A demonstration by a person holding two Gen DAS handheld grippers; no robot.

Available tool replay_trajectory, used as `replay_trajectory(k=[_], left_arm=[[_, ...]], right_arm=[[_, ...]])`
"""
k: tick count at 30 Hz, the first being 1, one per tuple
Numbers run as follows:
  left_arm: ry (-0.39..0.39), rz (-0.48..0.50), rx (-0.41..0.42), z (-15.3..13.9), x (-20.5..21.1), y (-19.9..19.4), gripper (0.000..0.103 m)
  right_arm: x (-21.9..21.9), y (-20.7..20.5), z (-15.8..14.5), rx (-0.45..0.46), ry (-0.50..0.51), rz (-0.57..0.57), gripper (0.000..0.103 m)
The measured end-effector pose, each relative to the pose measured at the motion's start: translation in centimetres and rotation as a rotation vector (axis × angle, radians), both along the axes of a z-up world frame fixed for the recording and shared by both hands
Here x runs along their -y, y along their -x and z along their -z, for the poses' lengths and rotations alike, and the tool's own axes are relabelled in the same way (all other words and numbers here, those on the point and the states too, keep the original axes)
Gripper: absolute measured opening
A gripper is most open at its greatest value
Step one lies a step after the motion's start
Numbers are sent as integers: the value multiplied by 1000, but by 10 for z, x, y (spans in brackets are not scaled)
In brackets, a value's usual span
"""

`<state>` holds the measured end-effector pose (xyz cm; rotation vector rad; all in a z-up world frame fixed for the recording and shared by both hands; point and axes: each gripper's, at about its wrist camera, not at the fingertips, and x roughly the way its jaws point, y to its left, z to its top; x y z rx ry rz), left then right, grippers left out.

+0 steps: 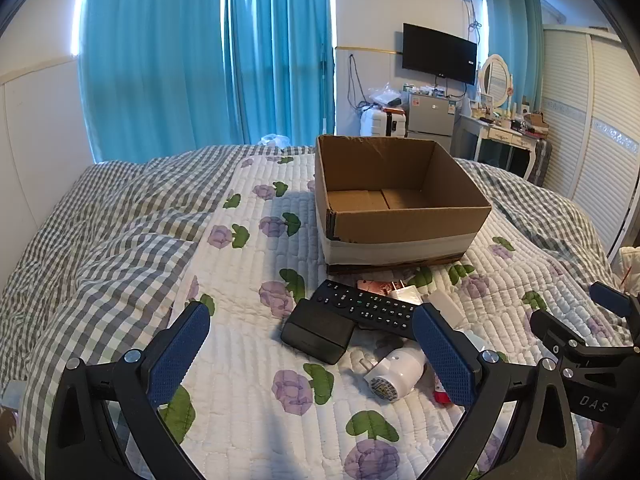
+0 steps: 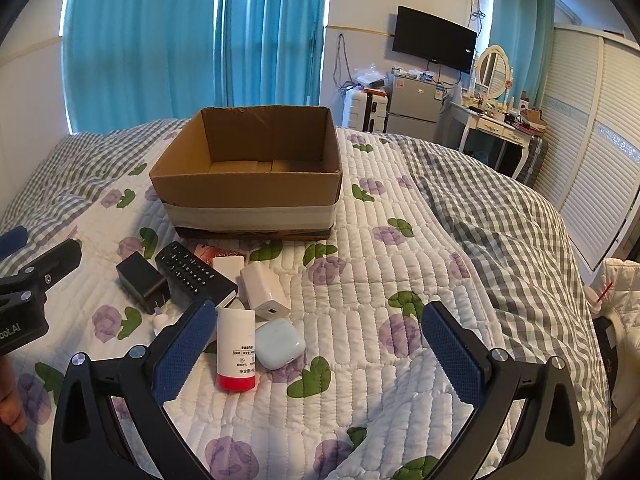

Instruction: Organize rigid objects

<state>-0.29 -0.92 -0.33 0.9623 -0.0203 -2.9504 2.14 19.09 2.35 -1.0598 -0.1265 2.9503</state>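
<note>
Cardboard makes up the open box [image 2: 246,168], which sits on the quilted bed [image 2: 360,280] with its floor bare as far as either view shows, so by my reading the sorting has not begun and the step in hand is choosing a first piece. The things to be organized lie in a loose heap on the quilt just in front of the box: a black power adapter [image 1: 318,334] touching a black remote control [image 1: 366,308], a white charger block [image 2: 264,290], a white tube with a red cap [image 2: 236,350], a pale earbud case [image 2: 279,343] just beside that tube, and a white plug-in device [image 1: 394,374] with a grilled end. Both pairs of tongs stand wide and hold nothing: the left tongs [image 1: 316,356] hover above the adapter and remote, while the right tongs [image 2: 318,354] hang over open quilt with the tube and earbud case near their left finger. The next move likely calls for lowering one pair squarely over a single piece, closing on its firm sides, then lifting it clear of its neighbours and over the box wall. Several pieces overlap, so a careless grip could drag another along. A pinkish flat item under the remote's far end is mostly covered and I cannot say what it is; the box's near inner corner is hidden by its own wall.
</note>
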Motion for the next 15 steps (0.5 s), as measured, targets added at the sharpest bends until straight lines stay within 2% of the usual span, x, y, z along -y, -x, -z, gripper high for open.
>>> replay_trajectory(k=[15], left_arm=[[-1,-5,18,4,1,2,103]], right_arm=[[7,1,3,23,-3,-24,103]])
